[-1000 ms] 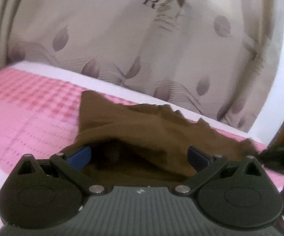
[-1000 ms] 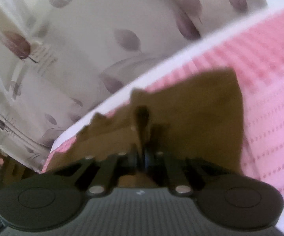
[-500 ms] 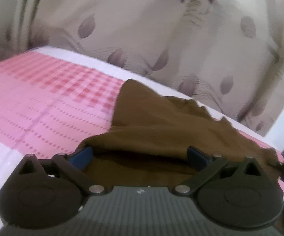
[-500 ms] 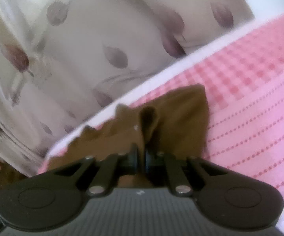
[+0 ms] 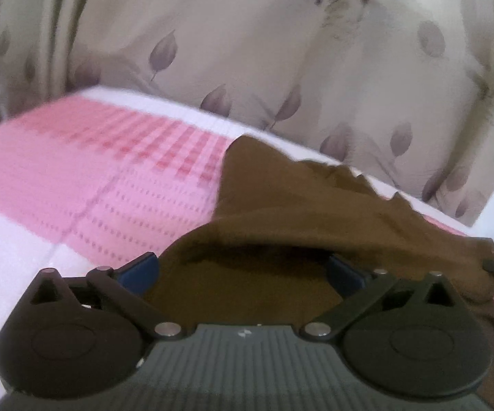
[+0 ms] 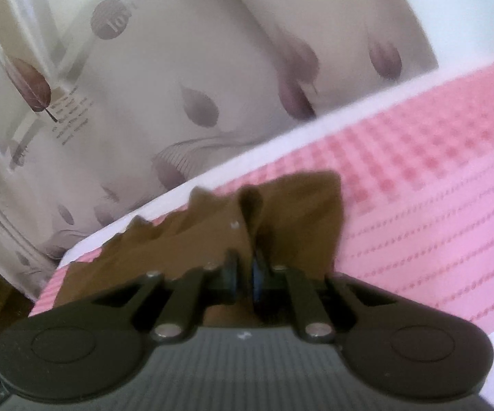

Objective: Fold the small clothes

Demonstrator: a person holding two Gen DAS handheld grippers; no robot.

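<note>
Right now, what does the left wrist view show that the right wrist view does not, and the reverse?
Only the left wrist view shows the left gripper, its blue fingers spread wide with the brown garment draped loosely over them, and part of the other gripper at the right edge.

Only the right wrist view shows the right gripper pinched shut on a raised fold of the garment.

Both show the brown garment on the pink checked cloth and the leaf-print curtain behind.

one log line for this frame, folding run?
stage: mid-fold | item: brown fabric garment on pink checked cloth | right hand-held gripper: shut on garment fold | left hand-held gripper: open, garment draped between fingers
</note>
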